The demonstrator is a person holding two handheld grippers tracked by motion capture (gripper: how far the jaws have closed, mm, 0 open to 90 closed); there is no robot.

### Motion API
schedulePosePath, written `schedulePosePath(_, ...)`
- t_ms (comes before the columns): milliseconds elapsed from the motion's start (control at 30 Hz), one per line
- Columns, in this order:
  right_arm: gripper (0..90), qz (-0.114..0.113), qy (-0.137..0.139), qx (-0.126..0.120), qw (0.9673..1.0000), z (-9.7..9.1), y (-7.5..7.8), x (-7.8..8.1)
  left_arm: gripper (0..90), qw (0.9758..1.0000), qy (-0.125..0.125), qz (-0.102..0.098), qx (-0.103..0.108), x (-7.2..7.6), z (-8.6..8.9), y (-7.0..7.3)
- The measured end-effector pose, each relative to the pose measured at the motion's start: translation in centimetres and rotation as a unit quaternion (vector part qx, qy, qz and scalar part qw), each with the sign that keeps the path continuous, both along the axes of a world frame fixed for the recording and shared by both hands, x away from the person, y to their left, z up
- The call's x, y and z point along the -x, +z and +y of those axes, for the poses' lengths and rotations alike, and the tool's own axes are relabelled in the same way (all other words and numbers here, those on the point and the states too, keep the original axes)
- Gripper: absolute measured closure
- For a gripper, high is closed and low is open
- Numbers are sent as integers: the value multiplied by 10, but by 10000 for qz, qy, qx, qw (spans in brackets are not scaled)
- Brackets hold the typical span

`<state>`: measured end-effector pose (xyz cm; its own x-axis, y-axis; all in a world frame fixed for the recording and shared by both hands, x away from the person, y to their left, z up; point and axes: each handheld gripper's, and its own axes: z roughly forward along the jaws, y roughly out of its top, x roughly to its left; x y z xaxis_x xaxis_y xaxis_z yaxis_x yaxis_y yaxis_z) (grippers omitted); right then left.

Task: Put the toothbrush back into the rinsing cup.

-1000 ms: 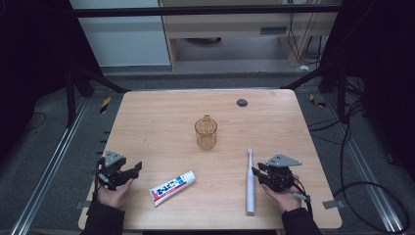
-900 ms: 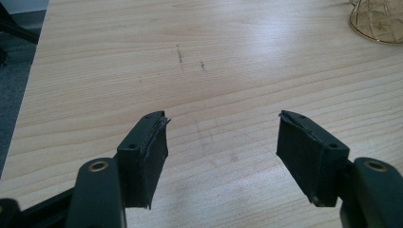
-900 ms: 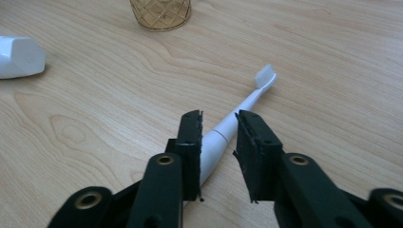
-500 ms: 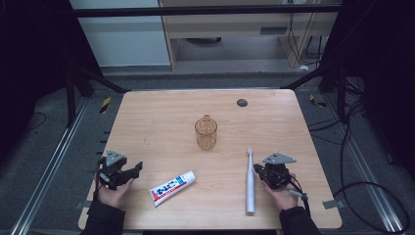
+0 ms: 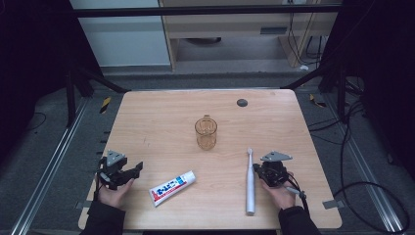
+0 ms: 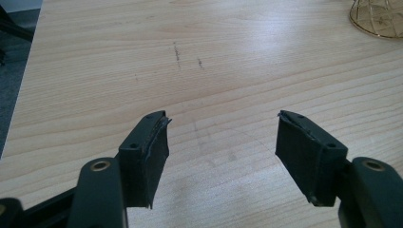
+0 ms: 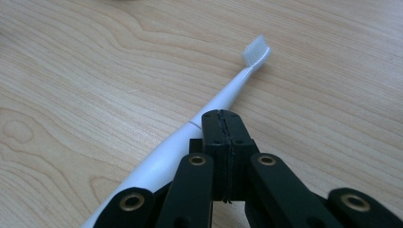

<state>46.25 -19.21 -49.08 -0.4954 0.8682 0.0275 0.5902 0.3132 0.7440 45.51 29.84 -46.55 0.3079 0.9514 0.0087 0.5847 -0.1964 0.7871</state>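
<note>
Toothbrush (image 5: 250, 183) near desk's (image 5: 161, 117) front right edge, light, stiff, slippery, best pinched mid-handle; right gripper (image 5: 266, 172) jaws closed empty beside it, left gripper (image 5: 128, 172) jaws spread wide.

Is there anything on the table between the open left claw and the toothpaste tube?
Nothing visible. In the high view, only bare table lies between the left claw and the toothpaste tube; the cup stands farther back.
</note>
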Motion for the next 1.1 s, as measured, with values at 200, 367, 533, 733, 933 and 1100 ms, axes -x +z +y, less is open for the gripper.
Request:
schedulePosePath(200,900,54,18,24,10000,2,-2,-3,344,10000,-3,1,-4,0,0,0)
schedulePosePath(367,900,82,42,10,10000,3,-2,-4,345,10000,-2,3,-2,0,0,0)
schedulePosePath(533,900,102,63,-31,9999,5,-3,-5,344,10000,-5,4,-5,0,0,0)
schedulePosePath(733,900,98,151,37,9998,8,-4,-6,344,10000,-8,6,-10,0,0,0)
schedulePosePath(933,900,99,220,44,9997,11,-4,-7,344,10000,-6,4,-10,0,0,0)
schedulePosePath(1100,900,89,248,55,9996,13,-5,-8,344,10000,-10,7,-12,0,0,0)
